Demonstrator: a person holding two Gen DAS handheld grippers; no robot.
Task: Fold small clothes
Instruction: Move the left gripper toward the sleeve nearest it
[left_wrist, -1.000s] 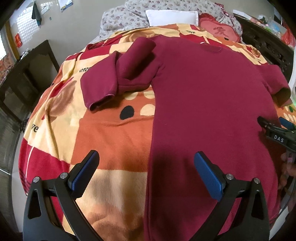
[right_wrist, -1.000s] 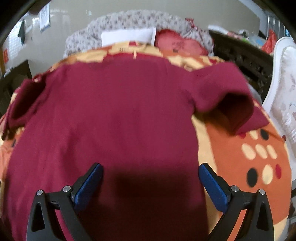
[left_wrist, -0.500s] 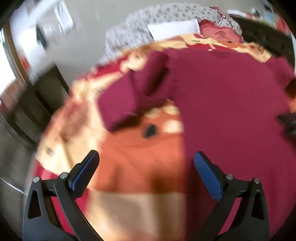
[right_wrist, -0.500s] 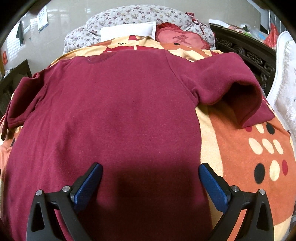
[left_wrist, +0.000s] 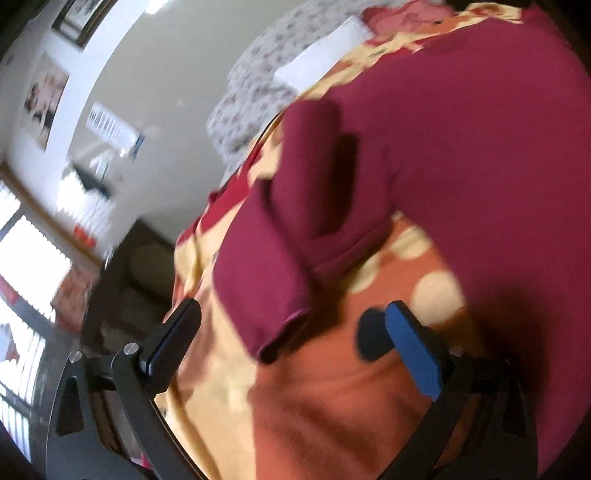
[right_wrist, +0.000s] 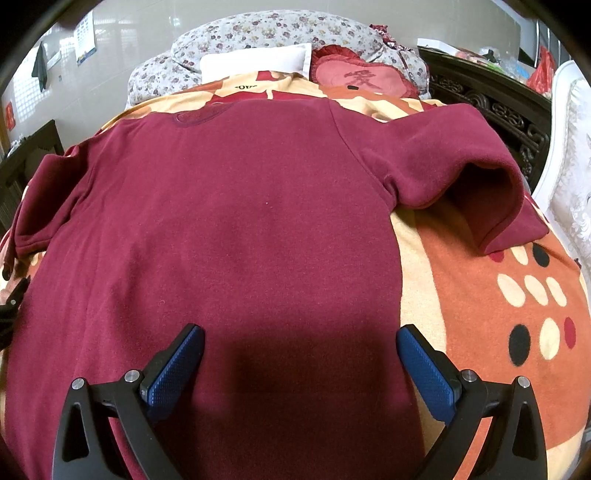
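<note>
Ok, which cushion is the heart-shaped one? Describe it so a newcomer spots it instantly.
Start at the head of the bed, beyond the maroon sweatshirt. Beside the plain white pillow, in front of the floral bedding, sits the heart cushion: the only pink one, red-frilled, with a dark red character in its middle.

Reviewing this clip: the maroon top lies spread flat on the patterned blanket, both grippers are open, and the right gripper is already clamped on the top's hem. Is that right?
Not quite. The right gripper is not clamped on anything: in the right wrist view its jaws stand wide apart above the maroon top and hold nothing. The rest holds: the top lies spread on the patterned blanket, and the left gripper is open too.
</note>
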